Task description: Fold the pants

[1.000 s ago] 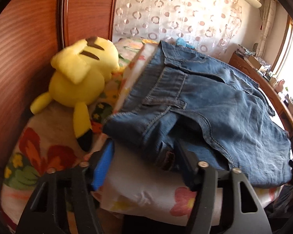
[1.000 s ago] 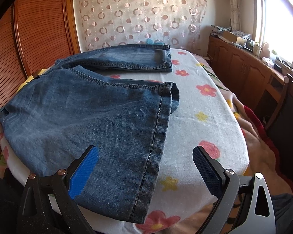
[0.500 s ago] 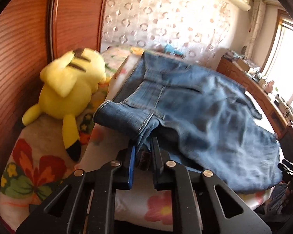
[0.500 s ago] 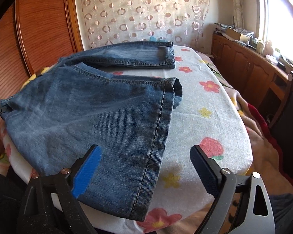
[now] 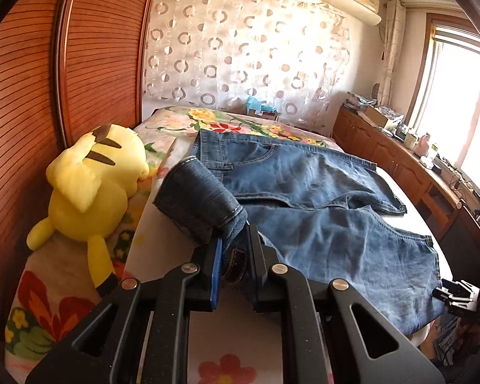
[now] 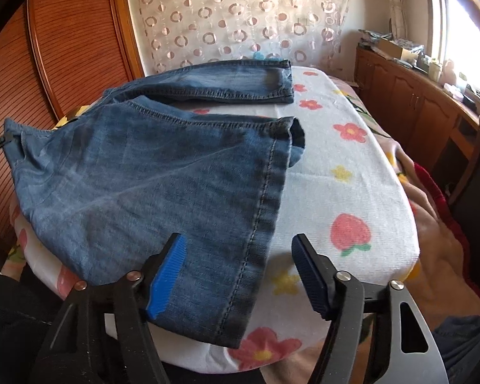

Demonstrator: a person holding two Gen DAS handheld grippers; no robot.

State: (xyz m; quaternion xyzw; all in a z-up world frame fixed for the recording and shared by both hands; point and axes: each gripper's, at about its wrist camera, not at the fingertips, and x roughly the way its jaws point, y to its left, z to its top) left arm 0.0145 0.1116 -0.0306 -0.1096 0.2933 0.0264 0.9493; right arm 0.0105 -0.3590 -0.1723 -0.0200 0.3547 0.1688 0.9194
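Covering the bed (image 6: 352, 172) is a white flowered sheet, with wood panels, a circle-print curtain (image 5: 240, 57), side cabinets (image 5: 400, 166) and a window around it. Jeans (image 5: 320, 217) lie spread across the bed; left gripper (image 5: 235, 256) is clamped on the lifted waistband at the near edge, beside a yellow plush toy (image 5: 92, 185). Right gripper (image 6: 240, 275) has its fingers wide apart over a pant-leg hem at the near edge; the toy's face is hidden.

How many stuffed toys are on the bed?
1. A yellow plush toy lies at the bed's left edge, between the wooden wall and the jeans. Others may sit out of view.
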